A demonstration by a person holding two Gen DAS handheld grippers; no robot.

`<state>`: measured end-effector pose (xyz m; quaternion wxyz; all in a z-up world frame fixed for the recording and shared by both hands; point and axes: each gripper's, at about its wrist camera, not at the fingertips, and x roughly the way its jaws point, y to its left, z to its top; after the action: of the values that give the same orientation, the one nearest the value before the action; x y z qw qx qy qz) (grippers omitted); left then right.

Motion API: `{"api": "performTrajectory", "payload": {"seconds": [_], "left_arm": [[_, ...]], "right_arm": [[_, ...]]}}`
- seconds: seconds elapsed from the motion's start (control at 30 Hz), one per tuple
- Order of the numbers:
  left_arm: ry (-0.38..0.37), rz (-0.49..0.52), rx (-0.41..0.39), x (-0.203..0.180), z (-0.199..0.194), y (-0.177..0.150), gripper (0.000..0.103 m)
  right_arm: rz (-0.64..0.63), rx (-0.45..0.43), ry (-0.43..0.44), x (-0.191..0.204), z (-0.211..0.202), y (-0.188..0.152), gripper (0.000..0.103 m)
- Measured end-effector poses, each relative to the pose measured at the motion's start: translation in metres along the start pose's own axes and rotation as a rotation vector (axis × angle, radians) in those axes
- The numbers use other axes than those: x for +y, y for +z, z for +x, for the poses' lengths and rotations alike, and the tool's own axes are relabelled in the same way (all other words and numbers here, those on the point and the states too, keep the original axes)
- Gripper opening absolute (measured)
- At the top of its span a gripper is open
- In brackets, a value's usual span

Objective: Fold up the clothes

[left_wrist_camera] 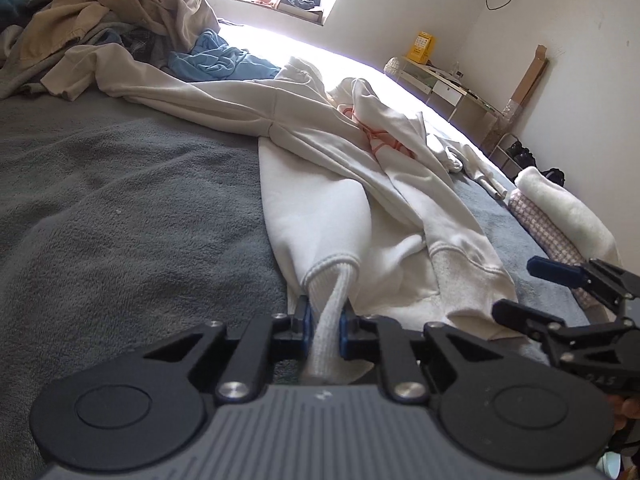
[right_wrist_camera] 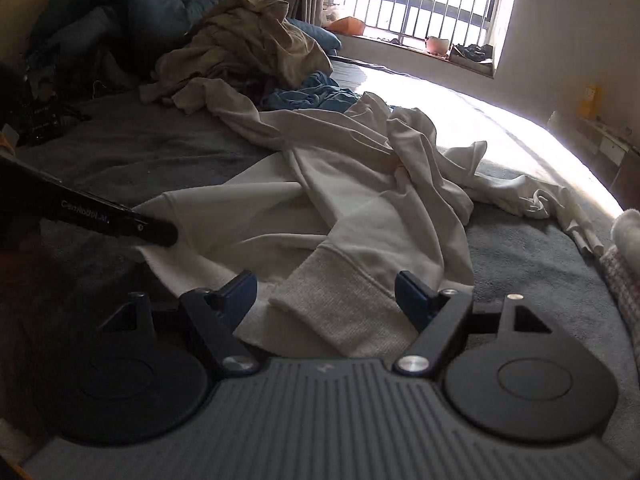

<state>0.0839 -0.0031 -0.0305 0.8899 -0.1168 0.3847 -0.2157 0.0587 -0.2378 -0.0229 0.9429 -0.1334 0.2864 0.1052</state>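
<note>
White hoodie (left_wrist_camera: 344, 168) still unfolded; cuff (left_wrist_camera: 332, 320) clamped by left gripper (left_wrist_camera: 323, 322); right gripper (right_wrist_camera: 326, 296) spread over hem; pile (left_wrist_camera: 112, 12) untouched.

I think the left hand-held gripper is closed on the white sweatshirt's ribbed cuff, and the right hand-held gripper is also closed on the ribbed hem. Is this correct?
Not fully. The left hand-held gripper is indeed shut on the ribbed cuff of the white sweatshirt. But the right hand-held gripper is open: in the right wrist view its fingers stand wide apart on either side of the ribbed hem, not pressing it.
</note>
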Motion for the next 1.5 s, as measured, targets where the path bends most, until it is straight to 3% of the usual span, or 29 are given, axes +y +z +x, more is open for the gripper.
{"api": "performTrajectory", "payload": {"seconds": [0.1, 0.17, 0.23, 0.27, 0.33, 0.37, 0.47, 0.6, 0.77, 0.87, 0.97, 1.2, 1.5], "left_arm": [[-0.004, 0.004, 0.010, 0.001, -0.003, -0.004, 0.011], [-0.004, 0.013, 0.019, 0.000, -0.003, -0.008, 0.011], [-0.004, 0.038, 0.027, -0.001, -0.002, -0.011, 0.011], [-0.009, 0.054, 0.029, -0.002, -0.002, -0.011, 0.013], [-0.028, 0.081, 0.032, -0.002, -0.006, -0.009, 0.021], [-0.036, 0.082, 0.025, -0.002, -0.011, -0.007, 0.030], [-0.048, 0.076, -0.030, -0.002, -0.027, 0.003, 0.043], [-0.067, 0.077, -0.108, -0.009, -0.038, 0.022, 0.053], [-0.071, 0.152, -0.023, -0.031, 0.001, 0.049, 0.055], [-0.064, 0.161, 0.032, -0.039, 0.029, 0.059, 0.055], [-0.102, 0.137, 0.091, -0.043, 0.055, 0.068, 0.055], [-0.189, -0.050, 0.257, -0.046, 0.130, 0.098, 0.057], [-0.134, -0.098, 0.346, -0.060, 0.161, 0.109, 0.055]], "right_arm": [[-0.034, 0.055, -0.061, 0.006, 0.031, -0.010, 0.064], [0.011, 0.086, -0.080, -0.006, 0.043, -0.012, 0.040], [0.124, 0.064, -0.081, -0.027, 0.038, -0.009, 0.014], [0.193, 0.035, -0.082, -0.039, 0.030, -0.008, 0.007], [0.347, -0.029, -0.073, -0.064, 0.013, -0.010, 0.007], [0.428, -0.062, -0.068, -0.078, 0.004, -0.012, 0.007], [0.689, -0.142, -0.036, -0.126, -0.009, -0.032, 0.007], [0.999, -0.199, -0.018, -0.172, -0.008, -0.073, 0.006], [1.218, -0.207, -0.020, -0.190, 0.009, -0.119, 0.006], [1.302, -0.215, -0.039, -0.197, 0.011, -0.138, 0.004], [1.351, -0.224, -0.031, -0.201, 0.007, -0.156, 0.002], [1.375, -0.271, 0.072, -0.194, -0.014, -0.162, 0.006], [1.282, -0.252, 0.101, -0.172, -0.044, -0.160, 0.009]]}}
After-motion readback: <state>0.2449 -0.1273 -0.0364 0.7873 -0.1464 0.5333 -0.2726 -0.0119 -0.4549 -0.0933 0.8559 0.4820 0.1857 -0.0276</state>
